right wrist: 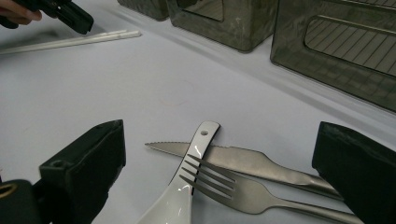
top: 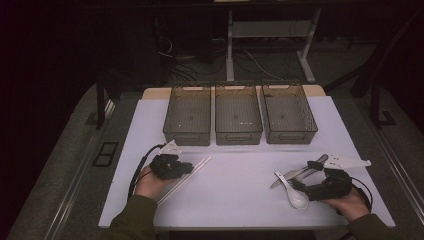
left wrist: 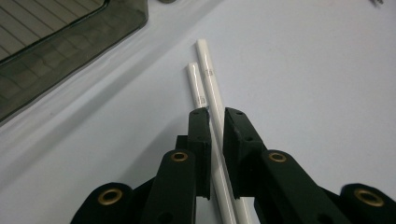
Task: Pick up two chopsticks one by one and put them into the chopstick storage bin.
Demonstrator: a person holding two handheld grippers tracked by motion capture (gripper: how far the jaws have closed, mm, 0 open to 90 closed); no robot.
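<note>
Two white chopsticks (top: 194, 171) lie side by side on the white table (top: 235, 195), left of centre. My left gripper (top: 188, 168) is shut on the chopsticks (left wrist: 208, 74); in the left gripper view its black jaws (left wrist: 216, 114) pinch them a little behind their ends. At the right, a white spoon (top: 295, 195), a knife (top: 286, 177) and a fork (top: 311, 171) lie crossed. My right gripper (top: 306, 176) stands open over them. Between its wide jaws (right wrist: 219, 135), the fork (right wrist: 233, 186) rests across the spoon handle (right wrist: 198, 144) and the knife (right wrist: 243, 158).
Three dark see-through bins (top: 187, 137), (top: 238, 136), (top: 291, 136) stand in a row at the back of the table. The left bin's corner (left wrist: 70, 51) is close to the left gripper. The table's front edge runs just behind both hands.
</note>
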